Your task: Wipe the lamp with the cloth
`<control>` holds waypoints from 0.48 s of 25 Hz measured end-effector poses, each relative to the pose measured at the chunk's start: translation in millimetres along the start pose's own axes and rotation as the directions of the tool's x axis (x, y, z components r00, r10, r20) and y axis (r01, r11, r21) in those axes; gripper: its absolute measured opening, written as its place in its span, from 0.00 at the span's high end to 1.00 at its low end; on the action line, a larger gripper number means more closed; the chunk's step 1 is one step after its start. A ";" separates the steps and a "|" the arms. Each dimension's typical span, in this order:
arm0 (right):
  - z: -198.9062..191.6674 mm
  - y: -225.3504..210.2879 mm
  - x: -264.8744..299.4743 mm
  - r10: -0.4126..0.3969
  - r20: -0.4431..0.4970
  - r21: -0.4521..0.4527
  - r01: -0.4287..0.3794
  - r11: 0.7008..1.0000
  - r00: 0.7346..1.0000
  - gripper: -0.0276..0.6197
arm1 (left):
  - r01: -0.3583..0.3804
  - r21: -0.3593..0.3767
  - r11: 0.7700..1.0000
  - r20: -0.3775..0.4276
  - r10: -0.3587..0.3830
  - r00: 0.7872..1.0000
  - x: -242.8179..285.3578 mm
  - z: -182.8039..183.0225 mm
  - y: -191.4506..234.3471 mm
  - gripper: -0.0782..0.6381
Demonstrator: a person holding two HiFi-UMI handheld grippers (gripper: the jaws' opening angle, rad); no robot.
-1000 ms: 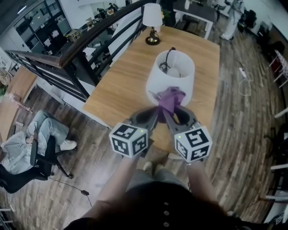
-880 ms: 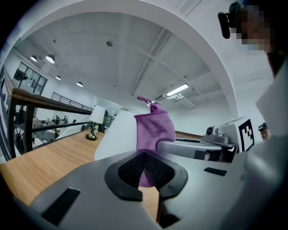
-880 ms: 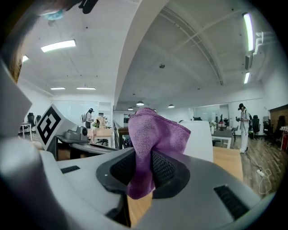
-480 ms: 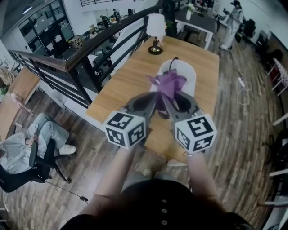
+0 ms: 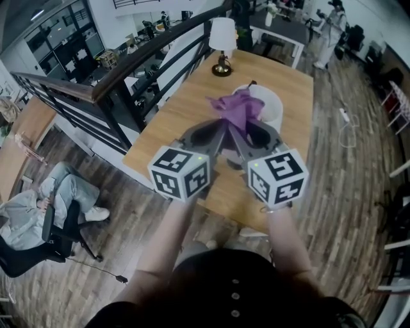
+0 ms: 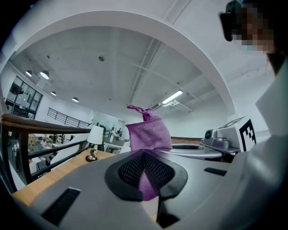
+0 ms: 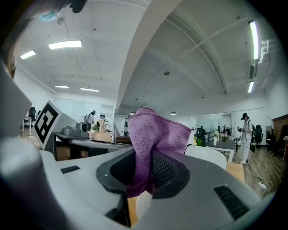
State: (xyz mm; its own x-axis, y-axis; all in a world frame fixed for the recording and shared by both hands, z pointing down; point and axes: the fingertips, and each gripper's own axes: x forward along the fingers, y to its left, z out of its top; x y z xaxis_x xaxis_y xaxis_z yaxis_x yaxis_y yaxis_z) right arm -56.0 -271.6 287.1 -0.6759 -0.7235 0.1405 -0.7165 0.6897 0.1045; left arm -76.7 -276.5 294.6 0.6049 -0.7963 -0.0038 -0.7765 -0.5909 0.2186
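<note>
Both grippers hold one purple cloth (image 5: 237, 109) up in the air above the wooden table (image 5: 186, 122). My left gripper (image 5: 221, 133) is shut on the cloth (image 6: 148, 134), its jaws pinching a lower edge. My right gripper (image 5: 236, 133) is shut on the cloth (image 7: 150, 134) too, right beside the left one. Under and behind the cloth lies a white lamp shade (image 5: 270, 106) with a dark cord, partly hidden by the cloth. A small table lamp (image 5: 221, 40) with a white shade and dark base stands at the table's far end, also seen in the left gripper view (image 6: 94, 141).
A dark railing (image 5: 96, 83) runs along the table's left side, with a drop to a lower floor where a person (image 5: 38, 205) sits in a chair. Another person (image 5: 330, 19) stands far right, near a dark table (image 5: 282, 22). A cable (image 5: 349, 118) lies on the floor.
Both grippers have lifted the cloth up and away from the white shade on the table; the head camera now looks further forward.
</note>
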 end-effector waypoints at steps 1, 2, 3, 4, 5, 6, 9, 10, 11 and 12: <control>-1.3 0.0 1.5 0.002 -0.003 0.005 -0.002 1.000 1.000 0.83 | -0.002 -0.002 1.000 -0.001 0.002 1.000 0.4 -0.8 1.6 0.88; -2.7 0.4 2.8 0.005 -0.006 0.010 -0.005 1.000 1.000 0.83 | -0.005 -0.004 1.000 -0.003 0.005 1.000 0.5 -1.7 3.2 0.88; -4.5 1.0 3.7 0.008 -0.008 0.015 -0.008 1.000 1.000 0.83 | -0.007 -0.007 1.000 -0.004 0.007 1.000 0.4 -3.1 4.6 0.88; -6.6 1.8 4.2 0.010 -0.010 0.020 -0.010 1.000 1.000 0.83 | -0.010 -0.010 1.000 -0.006 0.009 1.000 0.2 -5.1 5.7 0.88; -8.9 2.6 4.2 0.011 -0.012 0.024 -0.011 1.000 1.000 0.83 | -0.011 -0.014 1.000 -0.009 0.011 1.000 0.2 -7.6 6.4 0.88; -11.3 3.1 4.1 0.013 -0.015 0.027 -0.012 1.000 1.000 0.83 | -0.013 -0.018 1.000 -0.013 0.013 1.000 0.3 -10.3 7.0 0.88; -16.0 3.9 5.4 0.021 -0.022 0.033 -0.020 0.999 1.000 0.83 | -0.017 -0.031 0.999 -0.026 0.017 1.000 1.0 -17.2 9.4 0.88; -16.9 4.3 5.6 0.023 -0.024 0.034 -0.022 0.999 0.999 0.83 | -0.019 -0.034 0.999 -0.029 0.018 0.999 0.9 -18.9 9.9 0.88; -17.7 4.7 5.6 0.025 -0.026 0.035 -0.024 0.999 0.999 0.83 | -0.020 -0.037 0.999 -0.034 0.019 0.999 0.7 -20.5 10.0 0.88; -18.7 5.0 5.4 0.026 -0.029 0.037 -0.025 0.999 0.999 0.83 | -0.021 -0.039 0.999 -0.038 0.020 0.999 0.5 -22.3 10.1 0.88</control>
State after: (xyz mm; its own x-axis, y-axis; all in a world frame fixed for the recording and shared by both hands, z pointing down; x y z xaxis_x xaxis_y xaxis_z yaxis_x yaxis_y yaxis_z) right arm -60.0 -271.5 306.8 -0.6888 -0.7044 0.1714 -0.7056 0.7057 0.0645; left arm -80.3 -280.0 318.5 0.5956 -0.8024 0.0376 -0.7819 -0.5683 0.2564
